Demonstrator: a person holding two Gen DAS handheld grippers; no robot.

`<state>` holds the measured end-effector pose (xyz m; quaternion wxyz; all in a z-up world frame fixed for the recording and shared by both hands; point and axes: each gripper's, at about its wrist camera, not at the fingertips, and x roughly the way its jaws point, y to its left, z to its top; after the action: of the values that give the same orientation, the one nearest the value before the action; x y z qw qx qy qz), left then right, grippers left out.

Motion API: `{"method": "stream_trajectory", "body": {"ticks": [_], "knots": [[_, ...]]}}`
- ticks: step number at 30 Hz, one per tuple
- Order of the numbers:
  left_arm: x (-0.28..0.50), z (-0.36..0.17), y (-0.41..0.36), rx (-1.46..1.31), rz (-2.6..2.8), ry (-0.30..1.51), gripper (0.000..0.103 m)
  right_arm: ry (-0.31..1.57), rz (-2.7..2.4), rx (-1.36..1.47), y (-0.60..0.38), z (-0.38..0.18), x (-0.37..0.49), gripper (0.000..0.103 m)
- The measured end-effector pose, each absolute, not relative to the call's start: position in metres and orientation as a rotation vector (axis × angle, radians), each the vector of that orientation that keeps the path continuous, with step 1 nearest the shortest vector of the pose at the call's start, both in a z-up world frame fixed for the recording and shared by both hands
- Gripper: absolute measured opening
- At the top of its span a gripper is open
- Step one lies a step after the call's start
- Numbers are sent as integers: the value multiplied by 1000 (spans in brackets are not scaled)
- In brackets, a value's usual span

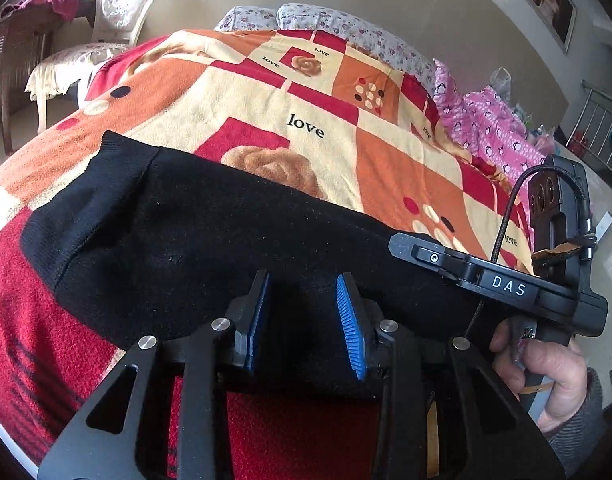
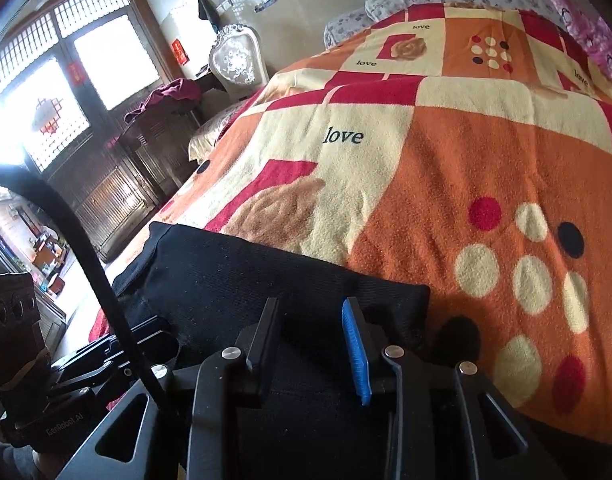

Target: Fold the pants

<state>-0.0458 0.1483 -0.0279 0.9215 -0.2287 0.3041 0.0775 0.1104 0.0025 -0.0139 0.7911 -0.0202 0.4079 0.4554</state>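
Black knit pants [image 1: 193,240] lie folded on the patterned bed blanket, with a ribbed hem at the left end. My left gripper [image 1: 303,284] is open, its blue-padded fingers [image 1: 348,320] over the near edge of the pants, holding nothing. The right gripper's body [image 1: 502,280] and the hand holding it show at the right of the left wrist view. In the right wrist view the pants [image 2: 245,276] fill the lower middle. My right gripper [image 2: 312,308] is open above their right end, empty.
An orange, red and cream "love" blanket [image 1: 346,92] covers the bed. Floral pillows [image 1: 326,20] lie at the head, pink penguin-print clothing [image 1: 494,128] at the right. A white chair [image 1: 117,12] stands left of the bed. Wooden lattice doors [image 2: 65,80] stand at the left.
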Motion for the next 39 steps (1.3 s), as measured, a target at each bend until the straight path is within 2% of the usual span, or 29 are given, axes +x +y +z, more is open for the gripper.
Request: {"method": "stream_trajectory", "body": {"ticks": [18, 19, 20, 21, 23, 25, 27, 30, 39], "knots": [[-46, -29, 152, -496, 129, 626, 35, 883, 995, -45, 4, -15, 109, 36], [-46, -29, 151, -496, 126, 627, 36, 883, 998, -46, 3, -15, 109, 36], [-45, -29, 152, -496, 115, 625, 42, 883, 1000, -45, 4, -15, 109, 37], [-45, -28, 150, -493, 97, 622, 49, 884, 1003, -48, 4, -15, 109, 38], [-42, -27, 145, -460, 83, 628, 57, 879, 1010, -64, 6, -15, 107, 44], [-39, -26, 137, -413, 102, 641, 60, 864, 1022, -115, 12, -13, 101, 54], [-36, -25, 129, -360, 127, 656, 62, 837, 1027, -205, 20, -12, 91, 69], [-36, -26, 127, -345, 134, 660, 64, 800, 986, -313, 29, -13, 81, 70], [-35, -26, 130, -356, 108, 667, 66, 839, 1031, -236, 24, -15, 90, 74]]}}
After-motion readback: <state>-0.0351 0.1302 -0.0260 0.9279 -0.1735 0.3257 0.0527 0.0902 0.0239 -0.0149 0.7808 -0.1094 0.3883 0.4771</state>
